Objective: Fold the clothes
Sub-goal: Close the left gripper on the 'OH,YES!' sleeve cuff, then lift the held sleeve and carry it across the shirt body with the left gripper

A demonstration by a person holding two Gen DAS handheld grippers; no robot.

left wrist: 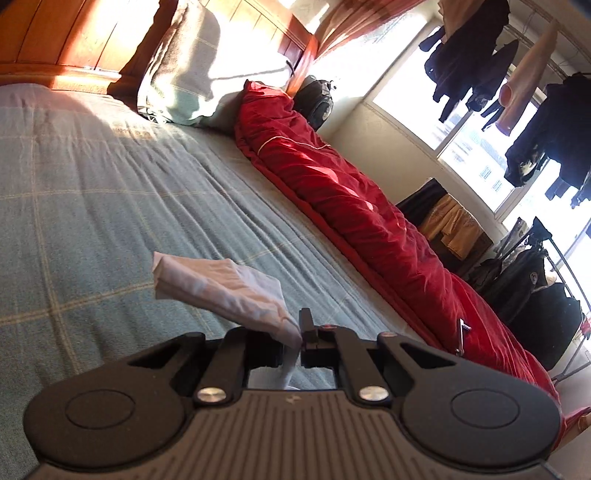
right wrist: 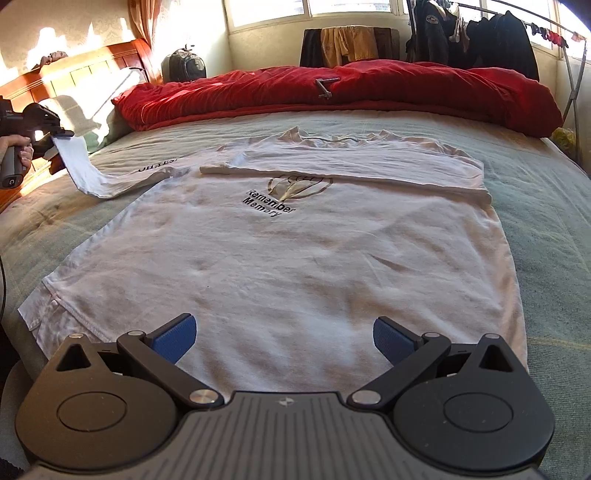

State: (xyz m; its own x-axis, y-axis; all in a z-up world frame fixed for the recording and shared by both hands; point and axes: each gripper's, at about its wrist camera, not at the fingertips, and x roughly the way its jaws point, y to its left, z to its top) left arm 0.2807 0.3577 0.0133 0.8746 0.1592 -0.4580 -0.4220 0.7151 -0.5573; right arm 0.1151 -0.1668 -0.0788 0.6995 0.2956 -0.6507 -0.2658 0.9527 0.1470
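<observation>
A white long-sleeved T-shirt [right wrist: 280, 251] with a black "Remember Memory" print lies flat on the green checked bedspread [right wrist: 546, 221]. Its right sleeve is folded across the chest. Its left sleeve [right wrist: 85, 166] is lifted off the bed, and my left gripper [right wrist: 61, 136] is shut on the cuff at the far left of the right wrist view. In the left wrist view the same sleeve [left wrist: 221, 288] runs out from the left gripper [left wrist: 295, 341]. My right gripper [right wrist: 283, 334] hovers open above the shirt's hem, its blue pads [right wrist: 177, 338] wide apart.
A rolled red quilt [right wrist: 369, 92] lies along the bed's far side with a small metal object on it. Pillows [left wrist: 192, 74] lean on the wooden headboard [right wrist: 74, 70]. A black backpack [right wrist: 184, 66], a clothes rack [right wrist: 480, 33] and windows stand beyond the bed.
</observation>
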